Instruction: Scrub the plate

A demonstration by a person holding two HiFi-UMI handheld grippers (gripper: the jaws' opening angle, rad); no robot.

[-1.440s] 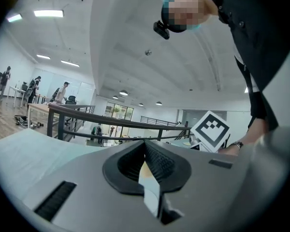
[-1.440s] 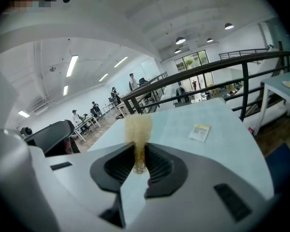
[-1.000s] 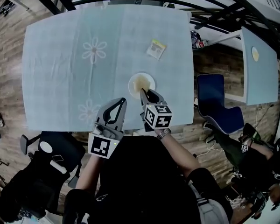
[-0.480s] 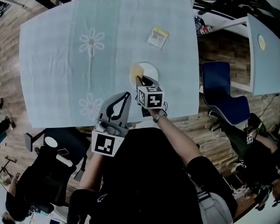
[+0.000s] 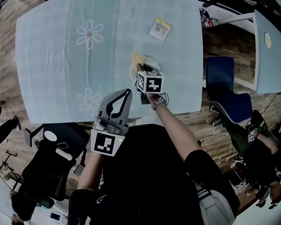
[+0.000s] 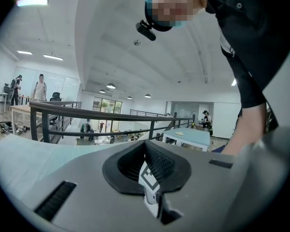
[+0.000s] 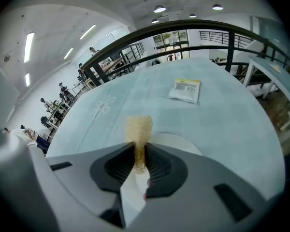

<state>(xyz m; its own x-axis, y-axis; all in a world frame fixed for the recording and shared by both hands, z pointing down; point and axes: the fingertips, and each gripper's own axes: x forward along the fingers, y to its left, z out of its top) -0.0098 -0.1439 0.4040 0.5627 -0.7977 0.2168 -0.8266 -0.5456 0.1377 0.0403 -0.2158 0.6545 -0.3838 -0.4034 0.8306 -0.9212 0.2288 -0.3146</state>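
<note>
Right tongs (image 7: 137, 153) clamped on yellow sponge (image 7: 138, 128), over rim of white plate (image 7: 180, 142), left tongs (image 6: 146, 147) closed, empty

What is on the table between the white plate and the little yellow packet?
Nothing: only bare blue tablecloth lies between the plate and the packet. The right gripper view shows that stretch most clearly, and the head view shows it bare too.

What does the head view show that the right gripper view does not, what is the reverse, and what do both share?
Only the head view shows the left gripper, shut, and a blue chair. Only the right gripper view shows the ceiling lights. Both show the right gripper shut on a yellow sponge at the white plate, and a packet on the table.
</note>
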